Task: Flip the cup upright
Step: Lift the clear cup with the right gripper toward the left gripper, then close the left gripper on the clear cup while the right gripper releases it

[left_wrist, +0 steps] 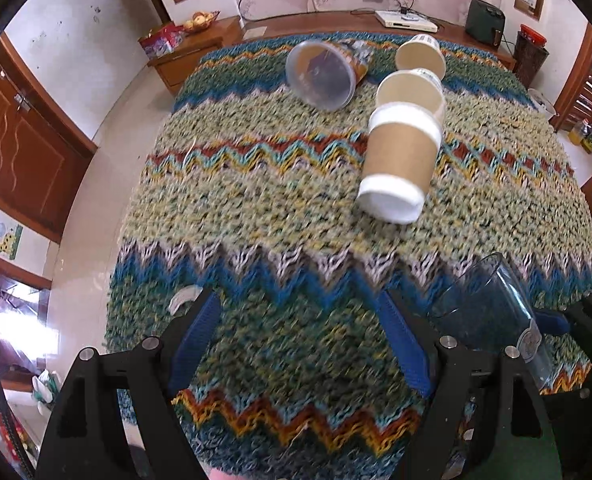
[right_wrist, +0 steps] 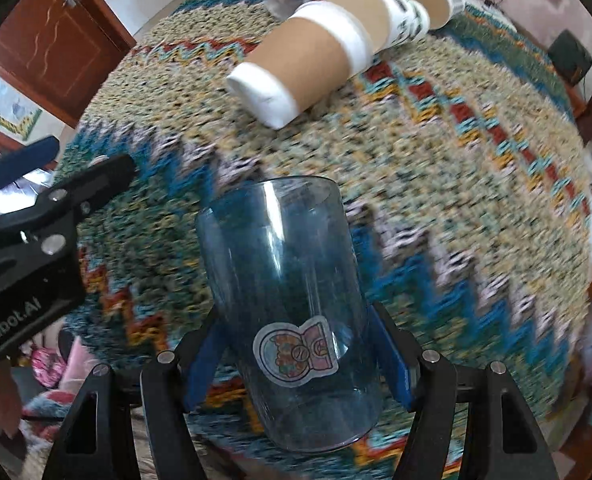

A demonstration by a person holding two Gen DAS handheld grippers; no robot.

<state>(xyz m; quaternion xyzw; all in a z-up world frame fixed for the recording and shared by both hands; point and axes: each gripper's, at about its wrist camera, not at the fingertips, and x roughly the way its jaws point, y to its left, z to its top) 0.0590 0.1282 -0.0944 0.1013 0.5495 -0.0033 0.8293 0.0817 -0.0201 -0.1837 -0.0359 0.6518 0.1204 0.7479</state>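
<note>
The right gripper (right_wrist: 296, 360) has its blue pads closed against the sides of the blue transparent tumbler (right_wrist: 288, 304), near the end that lies closer to the camera. The tumbler's long axis runs almost straight out along the fingers toward 12 o'clock, leaning slightly to 11 (the sticker (right_wrist: 296, 354) faces the lens). Which end is the mouth I cannot tell for sure. It hangs above the knitted zigzag cloth (right_wrist: 455, 200) on the desk, apparently lifted and not yet standing.

The left gripper (left_wrist: 299, 344) is wide open and holds nothing; from it the tumbler sits at 3 o'clock, just beside its right finger.

The brown sleeved paper cup (right_wrist: 303, 60) lies on its side at 12 o'clock from the right gripper, well apart, so the right hand is the one to turn the tumbler.
</note>
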